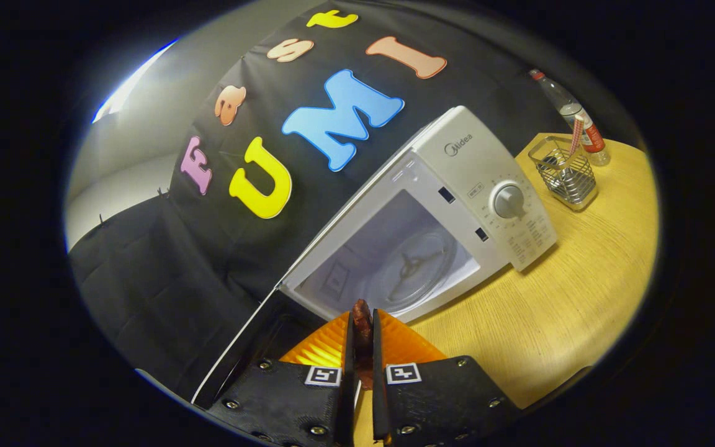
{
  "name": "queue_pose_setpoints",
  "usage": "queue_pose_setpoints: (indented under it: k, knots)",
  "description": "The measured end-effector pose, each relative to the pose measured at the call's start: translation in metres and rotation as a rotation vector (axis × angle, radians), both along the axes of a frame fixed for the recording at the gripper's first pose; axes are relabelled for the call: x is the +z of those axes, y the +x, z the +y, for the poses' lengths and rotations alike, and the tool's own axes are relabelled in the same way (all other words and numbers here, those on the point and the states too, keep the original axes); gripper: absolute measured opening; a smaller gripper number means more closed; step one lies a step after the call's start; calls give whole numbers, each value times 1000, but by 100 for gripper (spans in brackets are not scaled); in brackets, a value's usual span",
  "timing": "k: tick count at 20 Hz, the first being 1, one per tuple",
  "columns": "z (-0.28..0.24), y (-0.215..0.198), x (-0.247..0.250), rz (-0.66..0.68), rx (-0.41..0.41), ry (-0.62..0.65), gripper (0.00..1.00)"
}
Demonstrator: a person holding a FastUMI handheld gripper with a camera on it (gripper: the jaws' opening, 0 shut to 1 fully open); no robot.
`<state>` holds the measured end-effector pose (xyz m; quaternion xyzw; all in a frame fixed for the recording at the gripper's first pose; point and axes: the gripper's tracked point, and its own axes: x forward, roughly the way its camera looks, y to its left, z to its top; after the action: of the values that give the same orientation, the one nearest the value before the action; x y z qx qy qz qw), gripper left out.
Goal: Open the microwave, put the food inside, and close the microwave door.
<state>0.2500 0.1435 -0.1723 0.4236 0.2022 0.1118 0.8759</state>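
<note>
Surface (581, 292): we see a pale wooden top carrying the microwave, with a wire basket and a bottle near its far edge.
Microwave (488, 180): white, with its door (252, 347) swung wide open to the left of the cavity; we see the glass turntable (413, 267) bare inside, just beyond the fingertips.
Hand-held gripper (362, 332): we find its fingers drawn nearly together, both pressing on the food.
Wire basket (565, 172): it stands right of the microwave, apart from it.
Bottle (571, 115): clear with a red label, just behind the basket.
Food (362, 323): a small dark reddish-brown piece pinched between the fingers, its tip poking past them, just short of the open cavity.
</note>
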Motion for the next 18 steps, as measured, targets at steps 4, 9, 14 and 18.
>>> queue_pose_setpoints:
  k: [4,9,14,18]
  knots:
    - [15,61,-18,24,-78,26,12]
    - [34,112,-28,2,-142,-5,12]
    - [31,154,-34,15,-220,19,11]
    - [24,180,-46,32,-285,27,11]
